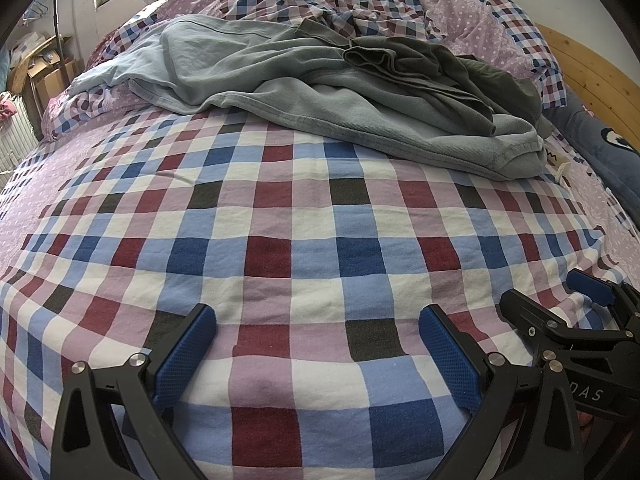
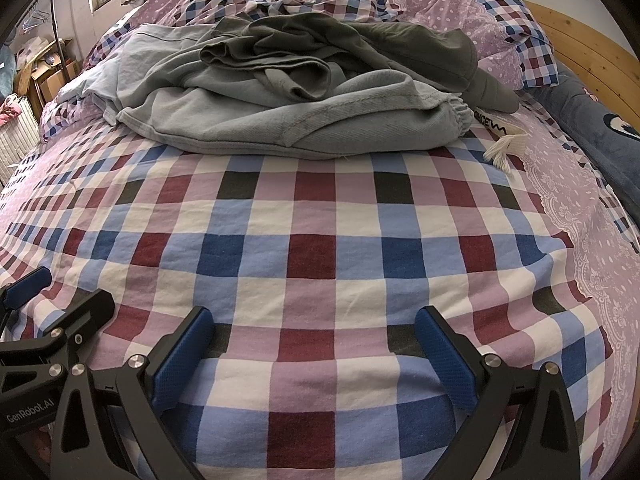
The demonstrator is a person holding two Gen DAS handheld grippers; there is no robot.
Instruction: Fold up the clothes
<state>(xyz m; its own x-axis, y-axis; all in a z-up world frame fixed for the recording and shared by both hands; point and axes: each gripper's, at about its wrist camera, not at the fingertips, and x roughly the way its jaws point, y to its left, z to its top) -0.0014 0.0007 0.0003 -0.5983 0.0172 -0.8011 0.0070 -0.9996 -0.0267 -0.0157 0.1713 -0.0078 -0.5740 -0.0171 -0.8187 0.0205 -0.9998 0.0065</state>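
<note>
The checked bedspread point(image 1: 280, 216) lies flat and bare up front, likely as folding space. At its far side, well apart from both grippers, a pale sweatshirt point(image 2: 256, 128) is heaped with a darker garment point(image 2: 304, 44) crumpled on top, unfolded. The left gripper point(image 1: 318, 334) and right gripper point(image 2: 314, 334) hover side by side, jaws wide, holding nothing. No containers show clearly.

pale grey-blue sweatpants point(image 2: 248, 128); dark olive garment point(image 2: 320, 44); red-blue-white checked bedsheet point(image 2: 320, 248).

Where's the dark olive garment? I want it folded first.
The dark olive garment lies crumpled atop the light grey garment, far across the checked bedspread.
</note>
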